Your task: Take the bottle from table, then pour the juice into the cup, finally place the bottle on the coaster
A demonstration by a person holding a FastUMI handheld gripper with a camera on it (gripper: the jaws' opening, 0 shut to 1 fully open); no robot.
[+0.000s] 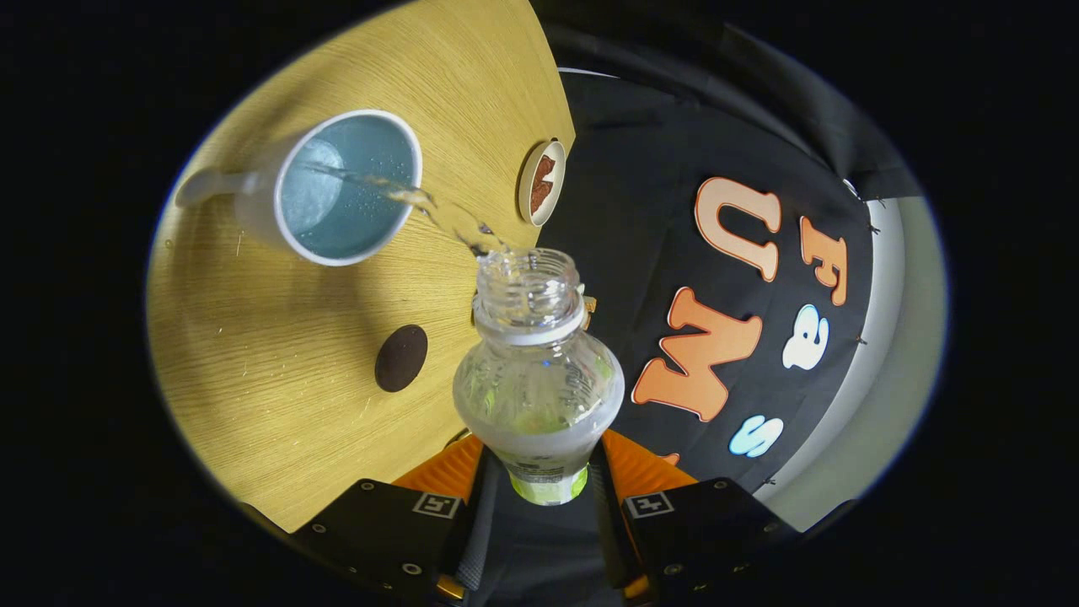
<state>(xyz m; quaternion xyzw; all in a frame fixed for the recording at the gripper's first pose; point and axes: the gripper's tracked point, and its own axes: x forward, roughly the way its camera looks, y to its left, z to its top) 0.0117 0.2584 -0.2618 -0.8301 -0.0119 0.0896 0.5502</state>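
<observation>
Midway through the job, liquid arcs from a tilted bottle [539, 379] toward a cup [341, 190] on a wooden table [253, 362].

Furthest left is the cup, handle pointing away from the bottle, with a shallow pool already lying in its bottom. A thin clear stream [405, 196] crosses its rim from the bottle's open mouth, which sits just beside the cup and a little short of it. Nearer the fingers, a small dark disc [401, 357] lies flat on the wood between cup and bottle. It may be the cap, though that cannot be told for certain.

Centre stage, the bottle is pinched at its lower body by the gripper [544, 493], one finger pressing on either side, neck pointing forward and away. What remains inside looks low, pooled near the shoulder.

Beyond the bottle's mouth, close to the table's far edge, lies the coaster [541, 181], a pale round with a dark figure on it, well apart from the cup and with nothing on it. Right of the table hangs the booth's black cloth wall [641, 211].

Judged from this, the first step is done and the second is under way: the bottle is off the table and the cup is filling. Left to do are righting the bottle once the flow ends, then carrying it past the cup to stand it on the coaster.
</observation>
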